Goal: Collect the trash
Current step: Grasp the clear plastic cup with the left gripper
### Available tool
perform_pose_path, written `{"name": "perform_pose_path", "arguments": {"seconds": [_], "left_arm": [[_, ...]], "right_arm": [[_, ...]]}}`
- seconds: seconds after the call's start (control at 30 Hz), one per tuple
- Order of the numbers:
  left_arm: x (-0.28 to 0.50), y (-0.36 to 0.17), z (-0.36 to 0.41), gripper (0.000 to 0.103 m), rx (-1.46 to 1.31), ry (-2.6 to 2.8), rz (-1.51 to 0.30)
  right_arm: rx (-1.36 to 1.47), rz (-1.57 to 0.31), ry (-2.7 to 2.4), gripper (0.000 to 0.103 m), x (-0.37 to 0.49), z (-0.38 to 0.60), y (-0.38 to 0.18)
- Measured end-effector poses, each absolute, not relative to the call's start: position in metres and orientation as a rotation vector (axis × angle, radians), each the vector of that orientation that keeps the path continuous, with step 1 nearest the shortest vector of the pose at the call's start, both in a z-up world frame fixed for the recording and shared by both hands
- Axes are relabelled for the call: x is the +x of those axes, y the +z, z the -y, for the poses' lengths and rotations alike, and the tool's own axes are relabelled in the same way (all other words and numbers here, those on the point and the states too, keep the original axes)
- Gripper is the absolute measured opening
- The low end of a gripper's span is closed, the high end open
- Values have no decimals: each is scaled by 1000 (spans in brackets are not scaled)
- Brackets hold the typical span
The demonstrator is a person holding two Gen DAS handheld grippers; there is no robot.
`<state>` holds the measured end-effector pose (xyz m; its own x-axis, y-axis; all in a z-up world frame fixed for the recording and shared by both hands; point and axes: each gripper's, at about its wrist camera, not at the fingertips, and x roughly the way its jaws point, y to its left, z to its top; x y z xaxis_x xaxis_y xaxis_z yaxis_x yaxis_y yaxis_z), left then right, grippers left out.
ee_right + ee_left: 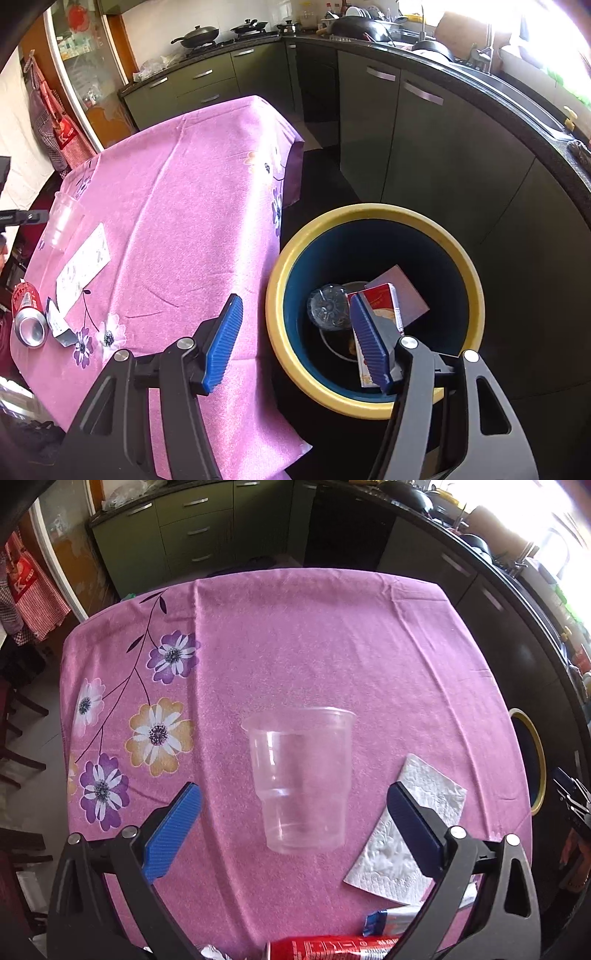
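Note:
A clear plastic cup (pixel 301 779) stands upright on the pink tablecloth (pixel 314 646). My left gripper (pixel 293 805) is open, its blue fingers either side of the cup without touching it. A white napkin (pixel 406 834) lies to the cup's right, partly under the right finger. A red can (pixel 332 949) and a small wrapper (pixel 388 921) lie near the table's front edge. My right gripper (pixel 295 328) is open and empty above the yellow-rimmed bin (pixel 369 218), which holds a red carton (pixel 384 299), a plastic bottle (pixel 328 306) and a grey card. The cup (pixel 62 221), napkin (pixel 85 266) and can (pixel 27 317) also show in the right wrist view.
The bin (pixel 535 760) stands on the dark floor off the table's right side. Dark kitchen cabinets (pixel 406 129) run behind and to the right. Wooden chairs (pixel 14 738) stand at the table's left. Pans (pixel 199 35) sit on the far counter.

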<state>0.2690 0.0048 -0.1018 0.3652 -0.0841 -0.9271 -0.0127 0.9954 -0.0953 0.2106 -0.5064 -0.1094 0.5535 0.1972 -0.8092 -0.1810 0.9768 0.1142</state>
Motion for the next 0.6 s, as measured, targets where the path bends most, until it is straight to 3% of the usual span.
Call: {"name": "perform_pose_path", "arguments": {"seconds": [0.43, 0.6], "left_arm": [[313, -132, -6, 95, -90, 1, -1305], [318, -138, 1, 73, -84, -7, -1337]], "right_arm": [[8, -987, 256, 61, 222, 492, -124], [7, -994, 264, 61, 225, 487, -127]]}}
